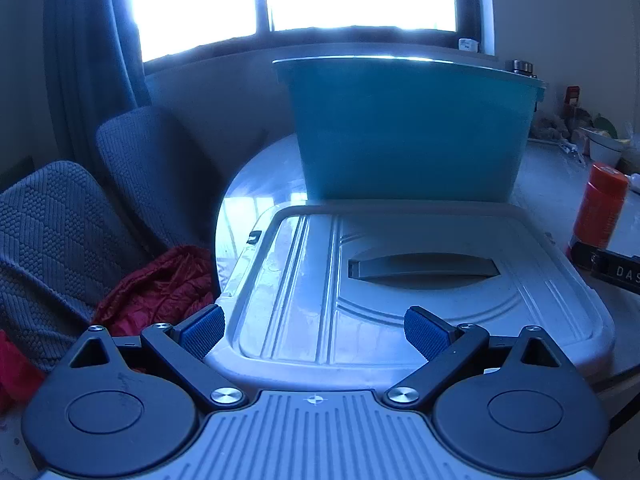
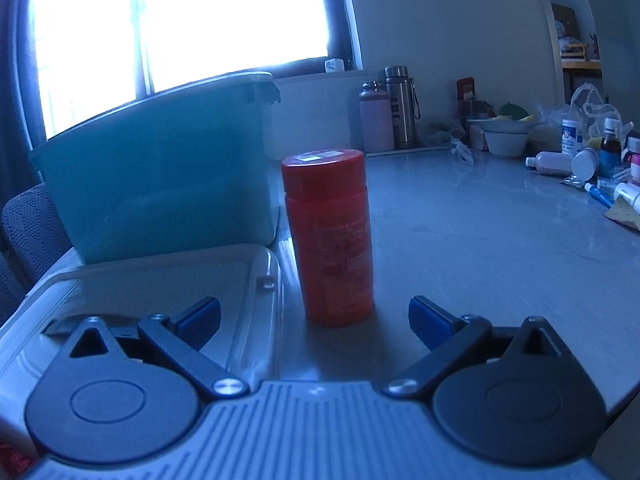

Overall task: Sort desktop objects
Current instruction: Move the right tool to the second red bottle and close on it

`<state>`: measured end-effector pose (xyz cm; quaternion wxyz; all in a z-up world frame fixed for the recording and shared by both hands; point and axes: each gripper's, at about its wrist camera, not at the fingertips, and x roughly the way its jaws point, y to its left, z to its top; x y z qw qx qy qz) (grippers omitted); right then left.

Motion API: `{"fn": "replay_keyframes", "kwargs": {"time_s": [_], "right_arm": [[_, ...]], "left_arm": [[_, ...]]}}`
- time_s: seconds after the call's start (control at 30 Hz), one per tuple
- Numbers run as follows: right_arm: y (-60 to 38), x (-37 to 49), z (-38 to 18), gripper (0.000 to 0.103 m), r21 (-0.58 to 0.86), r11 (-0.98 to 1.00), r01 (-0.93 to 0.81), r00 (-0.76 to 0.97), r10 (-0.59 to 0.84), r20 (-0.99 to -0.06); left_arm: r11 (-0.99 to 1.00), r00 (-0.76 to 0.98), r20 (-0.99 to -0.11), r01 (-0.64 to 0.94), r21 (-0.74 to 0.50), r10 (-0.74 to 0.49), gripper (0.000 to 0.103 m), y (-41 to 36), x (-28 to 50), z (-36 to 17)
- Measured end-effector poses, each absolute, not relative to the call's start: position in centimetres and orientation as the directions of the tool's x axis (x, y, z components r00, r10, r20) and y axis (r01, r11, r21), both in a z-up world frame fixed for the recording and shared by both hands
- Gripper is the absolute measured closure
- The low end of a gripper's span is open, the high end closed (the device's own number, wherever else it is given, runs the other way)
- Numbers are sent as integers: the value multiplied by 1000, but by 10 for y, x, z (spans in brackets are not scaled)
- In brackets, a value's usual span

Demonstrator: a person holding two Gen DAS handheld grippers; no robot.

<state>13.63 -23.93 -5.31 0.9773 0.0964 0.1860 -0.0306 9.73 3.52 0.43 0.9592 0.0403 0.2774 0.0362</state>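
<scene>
A teal storage bin (image 1: pixel 408 128) stands on the grey table, its pale lid (image 1: pixel 400 280) lying flat in front of it. My left gripper (image 1: pixel 314 330) is open and empty, hovering over the lid's near edge. A red bottle (image 2: pixel 330 236) with a red cap stands upright on the table just right of the lid (image 2: pixel 160 280). My right gripper (image 2: pixel 314 320) is open and empty, with the bottle just ahead between its fingers, not touched. The bin (image 2: pixel 160 168) shows at the left in the right wrist view, and the bottle (image 1: pixel 598 204) at the right in the left wrist view.
A black labelled object (image 1: pixel 608 268) lies by the bottle. Two flasks (image 2: pixel 388 112), a white bowl (image 2: pixel 506 138) and several small bottles (image 2: pixel 580 156) crowd the table's far right. Grey chairs (image 1: pixel 80 216) with a red cloth (image 1: pixel 160 284) stand left of the table.
</scene>
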Motion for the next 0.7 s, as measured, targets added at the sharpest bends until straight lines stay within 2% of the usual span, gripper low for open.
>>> {"fn": "replay_keyframes", "kwargs": {"time_s": [0.27,0.5,0.7], "right_arm": [[-244,166,-52,2,169,982,89,925,-18,-380],[-246,181,-51,2,187,981,60,892,31,-451],[-243,192,-47,2,159,984,75,888,7,-459]], "left_arm": [[993,831,-546,-72,92,111,5,30,114,3],[992,816,-565,-86,96,126,5,29,123,3],[992,806,-579,-85,93,123,5,27,127,3]]}}
